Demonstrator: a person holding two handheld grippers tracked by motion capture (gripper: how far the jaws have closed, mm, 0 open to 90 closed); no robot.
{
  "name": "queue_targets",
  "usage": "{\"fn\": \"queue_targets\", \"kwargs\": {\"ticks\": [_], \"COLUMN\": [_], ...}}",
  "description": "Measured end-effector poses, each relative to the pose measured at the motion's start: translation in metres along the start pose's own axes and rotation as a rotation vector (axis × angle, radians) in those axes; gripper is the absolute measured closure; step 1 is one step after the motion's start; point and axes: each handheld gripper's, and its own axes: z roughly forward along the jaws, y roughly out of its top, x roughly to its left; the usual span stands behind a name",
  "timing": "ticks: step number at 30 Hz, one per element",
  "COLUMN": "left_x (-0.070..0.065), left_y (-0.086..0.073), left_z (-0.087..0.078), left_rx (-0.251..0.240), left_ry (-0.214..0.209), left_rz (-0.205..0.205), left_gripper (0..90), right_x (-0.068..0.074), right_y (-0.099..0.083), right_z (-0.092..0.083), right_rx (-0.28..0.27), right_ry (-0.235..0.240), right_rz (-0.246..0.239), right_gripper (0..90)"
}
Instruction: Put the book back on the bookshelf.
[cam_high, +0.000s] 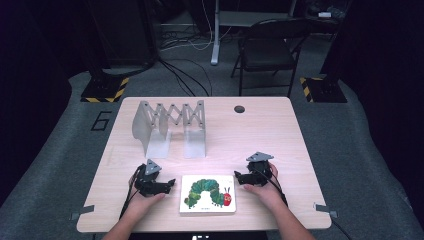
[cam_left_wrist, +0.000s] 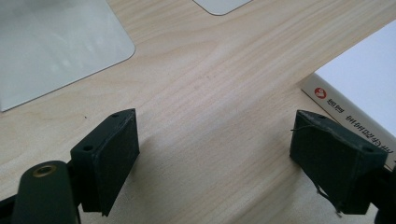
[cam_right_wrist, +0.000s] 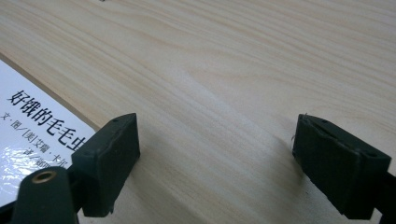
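On the near left of the table (cam_high: 260, 130), the left gripper (cam_high: 170, 184) rests with its jaws spread and nothing between them, its tip just beside the book's (cam_high: 208, 194) left edge. Farther back stands a rack (cam_high: 167, 125), a pale grey accordion of crossed slats with 2 smooth rounded plates lying flat on the wood. The book is square, thick and glossy white, with a green caterpillar on the cover, and lies flat at the near middle between the 2 grippers. At its right, the right gripper (cam_high: 238, 177) also stands released, empty, close to the book's top right corner. My guess at the risk: the slick cover on smooth wood may slide from a 1-sided push, and flat-lying edges leave the pads (cam_left_wrist: 108, 158) little purchase.
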Motion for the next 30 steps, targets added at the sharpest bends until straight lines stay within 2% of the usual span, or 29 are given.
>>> {"fn": "queue_targets", "kwargs": {"ticks": [13, 16, 18, 30], "left_x": [-0.0001, -0.0006, -0.0008, -0.0003], "left_y": [0.0001, 0.0001, 0.0000, 0.0007], "left_z": [-0.0007, -0.0010, -0.0009, -0.0002], "left_rx": [0.010, 0.012, 0.011, 0.011], "left_ry": [0.004, 0.004, 0.007, 0.003], "left_rz": [0.008, 0.001, 0.001, 0.001], "left_gripper": [15.5, 15.5, 15.5, 15.5], "right_x": [0.0008, 0.0002, 0.0016, 0.0011], "right_y": [0.0002, 0.0009, 0.0012, -0.0002], "right_z": [0.0001, 0.0012, 0.0016, 0.0003], "right_rx": [0.001, -0.002, -0.002, 0.000], "right_ry": [-0.002, -0.006, -0.007, -0.005], "right_rz": [0.010, -0.005, 0.011, -0.007], "right_gripper": [14.3, 13.5, 12.7, 12.5]}}
